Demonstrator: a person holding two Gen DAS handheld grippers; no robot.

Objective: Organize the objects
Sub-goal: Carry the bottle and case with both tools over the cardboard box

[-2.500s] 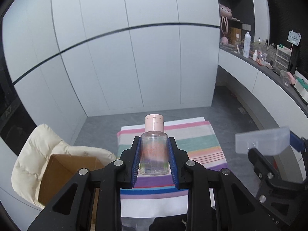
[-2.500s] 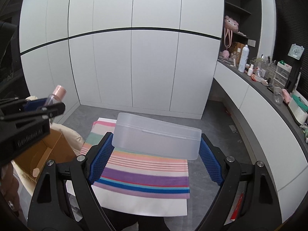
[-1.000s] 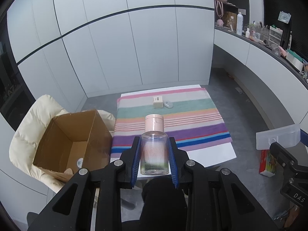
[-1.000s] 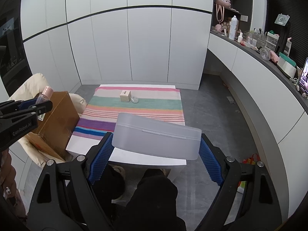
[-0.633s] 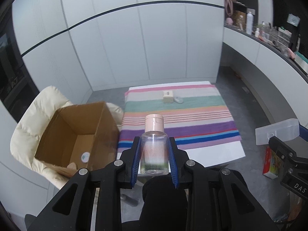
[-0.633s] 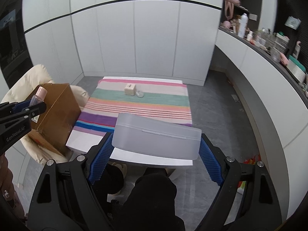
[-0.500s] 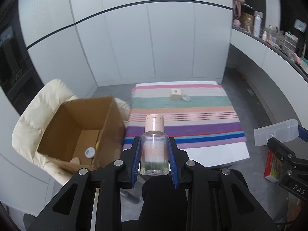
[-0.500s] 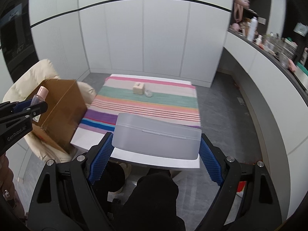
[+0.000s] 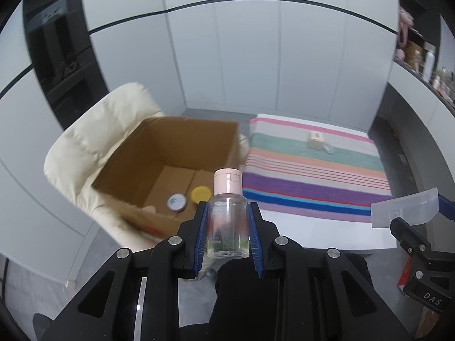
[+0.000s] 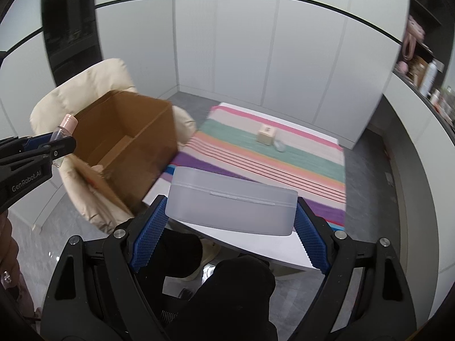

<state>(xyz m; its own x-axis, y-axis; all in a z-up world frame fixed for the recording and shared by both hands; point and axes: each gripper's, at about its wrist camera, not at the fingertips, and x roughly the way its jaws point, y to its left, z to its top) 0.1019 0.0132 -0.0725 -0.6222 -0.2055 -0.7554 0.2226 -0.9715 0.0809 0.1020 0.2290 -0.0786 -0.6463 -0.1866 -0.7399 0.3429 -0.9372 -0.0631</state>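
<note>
Bottle (image 9: 227,221) with a pink cap stood upright, clenched between the blue pads of the left gripper (image 9: 227,238), hanging in the air over the near edge of an open cardboard box (image 9: 170,153). From the left wrist view, the box floor showed a white-lidded jar (image 9: 177,201) and a yellow lid (image 9: 200,193); the other view hid these behind the box wall. If the bottle were let go there, I judged it might strike the rim, or land on the jar.

From the right wrist view, the right gripper (image 10: 230,227) grasped a frosted plastic case (image 10: 231,202) by its two ends, tilted, above the front of a striped cloth (image 10: 284,164) on a table. Held so narrowly, the case could swivel and slip. Only this view showed the person's dark-trousered knee (image 10: 239,281) below and the whole case.
</note>
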